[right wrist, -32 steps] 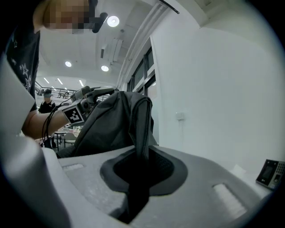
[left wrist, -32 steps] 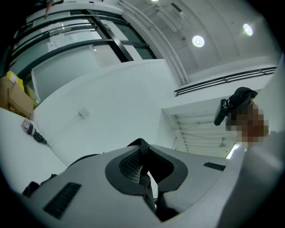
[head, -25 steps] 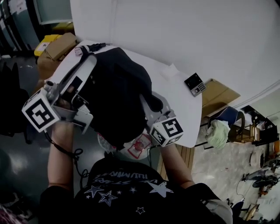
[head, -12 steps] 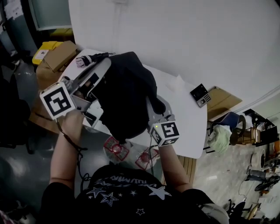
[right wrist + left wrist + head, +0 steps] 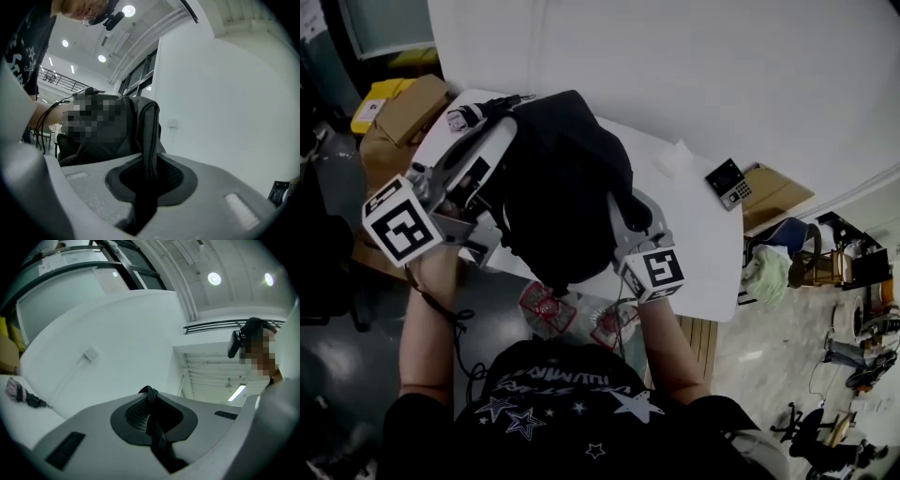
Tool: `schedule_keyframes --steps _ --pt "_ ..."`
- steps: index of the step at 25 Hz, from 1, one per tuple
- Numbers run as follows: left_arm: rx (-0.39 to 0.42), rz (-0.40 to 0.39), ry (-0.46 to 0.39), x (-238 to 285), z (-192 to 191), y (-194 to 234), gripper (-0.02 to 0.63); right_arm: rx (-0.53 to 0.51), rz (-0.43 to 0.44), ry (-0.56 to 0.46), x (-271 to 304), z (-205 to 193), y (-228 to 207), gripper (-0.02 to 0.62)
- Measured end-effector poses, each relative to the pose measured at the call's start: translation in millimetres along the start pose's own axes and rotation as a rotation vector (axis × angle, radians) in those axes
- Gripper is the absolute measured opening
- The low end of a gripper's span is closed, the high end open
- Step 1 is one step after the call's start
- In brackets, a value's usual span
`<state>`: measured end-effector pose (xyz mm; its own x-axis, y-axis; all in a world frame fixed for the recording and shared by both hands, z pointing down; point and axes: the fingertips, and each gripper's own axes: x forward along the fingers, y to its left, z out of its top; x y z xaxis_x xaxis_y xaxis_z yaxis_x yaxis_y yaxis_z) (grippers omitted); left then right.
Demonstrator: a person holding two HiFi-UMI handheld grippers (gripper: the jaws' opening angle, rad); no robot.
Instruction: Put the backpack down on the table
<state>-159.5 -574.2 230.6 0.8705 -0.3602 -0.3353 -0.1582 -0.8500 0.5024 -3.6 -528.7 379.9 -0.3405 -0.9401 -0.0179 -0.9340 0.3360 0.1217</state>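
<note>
Black backpack (image 5: 562, 187), straps (image 5: 147, 133) clamped in L gripper (image 5: 150, 399) & R gripper (image 5: 151, 165), has moved further over table (image 5: 698, 248); set-down prob. imminent.

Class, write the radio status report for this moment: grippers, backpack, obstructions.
Both shut on backpack: left gripper, right gripper. It is over table near edge; contact unclear. Small keypad device and crumpled paper lie off to the side.
</note>
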Motion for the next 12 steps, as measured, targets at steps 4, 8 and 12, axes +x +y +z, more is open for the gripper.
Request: schedule_keyframes --steps 4,8,12 --pt "0.120 0.079 0.014 -13.3 -11.1 3.0 0.014 0.005 0.001 0.004 -5.0 -4.7 1.8 0.046" --pt "0.194 0.174 0.053 -25.9 -28.4 12.3 0.014 -0.003 0.005 0.009 -5.6 -6.9 6.6 0.051" --pt "0.199 0.208 0.038 -35.5 -35.1 13.9 0.014 0.003 0.025 0.015 -5.7 -6.3 10.4 0.061"
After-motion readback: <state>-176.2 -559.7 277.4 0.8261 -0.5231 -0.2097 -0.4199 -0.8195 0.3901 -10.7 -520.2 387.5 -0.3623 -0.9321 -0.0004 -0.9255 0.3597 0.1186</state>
